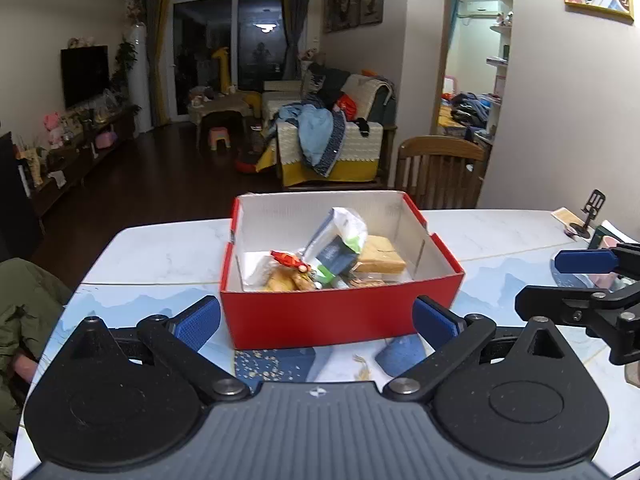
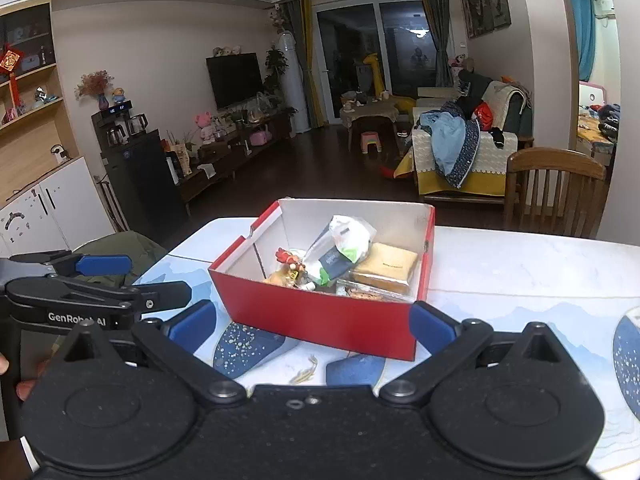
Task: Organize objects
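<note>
I am holding the left gripper (image 1: pixel 316 316) and right gripper (image 2: pixel 312 326) spread apart, empty, before the red cardboard box (image 1: pixel 340 316) on the marble-patterned bench (image 1: pixel 500 236). Stiff, probably light; I am favouring its side walls.

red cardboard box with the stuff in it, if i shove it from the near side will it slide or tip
The open red cardboard box sits low and wide on the smooth marbled tabletop, so it would probably slide rather than tip. Its thin walls may flex. The loose contents, such as the white plastic pouch, look light and may shift.
</note>
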A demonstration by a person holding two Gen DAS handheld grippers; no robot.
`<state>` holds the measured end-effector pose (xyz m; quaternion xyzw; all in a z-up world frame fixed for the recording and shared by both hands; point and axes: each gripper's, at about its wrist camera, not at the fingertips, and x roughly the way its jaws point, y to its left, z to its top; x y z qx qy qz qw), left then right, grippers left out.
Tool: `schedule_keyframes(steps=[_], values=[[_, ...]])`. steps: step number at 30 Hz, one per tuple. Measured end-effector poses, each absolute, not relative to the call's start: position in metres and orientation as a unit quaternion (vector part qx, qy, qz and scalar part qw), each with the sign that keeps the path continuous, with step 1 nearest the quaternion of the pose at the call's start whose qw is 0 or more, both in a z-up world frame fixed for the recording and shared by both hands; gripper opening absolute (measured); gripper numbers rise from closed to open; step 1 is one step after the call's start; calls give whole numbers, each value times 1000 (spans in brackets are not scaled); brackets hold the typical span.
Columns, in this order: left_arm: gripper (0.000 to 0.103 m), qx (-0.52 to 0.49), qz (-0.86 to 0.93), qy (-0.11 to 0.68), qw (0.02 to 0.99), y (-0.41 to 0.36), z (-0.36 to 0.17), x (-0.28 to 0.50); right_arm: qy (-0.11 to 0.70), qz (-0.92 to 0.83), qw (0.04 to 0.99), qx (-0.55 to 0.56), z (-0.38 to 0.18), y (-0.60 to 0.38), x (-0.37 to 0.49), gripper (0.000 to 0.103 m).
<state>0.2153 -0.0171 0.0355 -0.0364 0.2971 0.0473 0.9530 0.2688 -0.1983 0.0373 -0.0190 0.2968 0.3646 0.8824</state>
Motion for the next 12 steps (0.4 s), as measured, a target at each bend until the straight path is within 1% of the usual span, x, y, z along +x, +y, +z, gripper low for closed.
schedule_keyframes(steps=[12], values=[[103, -47, 42, 312, 948, -20, 28, 214, 307, 344, 887, -25, 22, -207, 263, 103]])
